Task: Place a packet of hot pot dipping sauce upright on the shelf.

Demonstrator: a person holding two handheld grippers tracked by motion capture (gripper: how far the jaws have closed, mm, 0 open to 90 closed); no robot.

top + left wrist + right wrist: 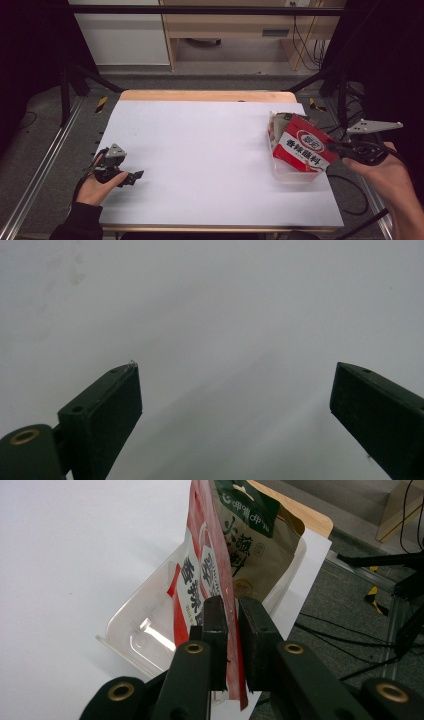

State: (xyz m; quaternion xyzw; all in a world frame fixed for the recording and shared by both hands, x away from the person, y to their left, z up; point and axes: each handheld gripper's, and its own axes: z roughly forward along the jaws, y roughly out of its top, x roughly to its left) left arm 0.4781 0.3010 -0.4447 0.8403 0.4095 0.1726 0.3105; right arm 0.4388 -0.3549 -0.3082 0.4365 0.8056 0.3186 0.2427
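pouch (302, 146), red and white glossy foil with printed characters, sits pinched at its edge between the right gripper (231, 611) jaws, long axis running away from the fingers, over a clear plastic tray (142, 630). a tan pouch (260, 550) lies just beyond. white matte sheet (200, 150) covers the wooden table (200, 95). left gripper (131, 176) jaws gape apart, bare sheet between.

Dim, soft overhead light, dark edges

left hand-held gripper (131, 177) jaws spread wide, right hand-held gripper (231, 611) clamped
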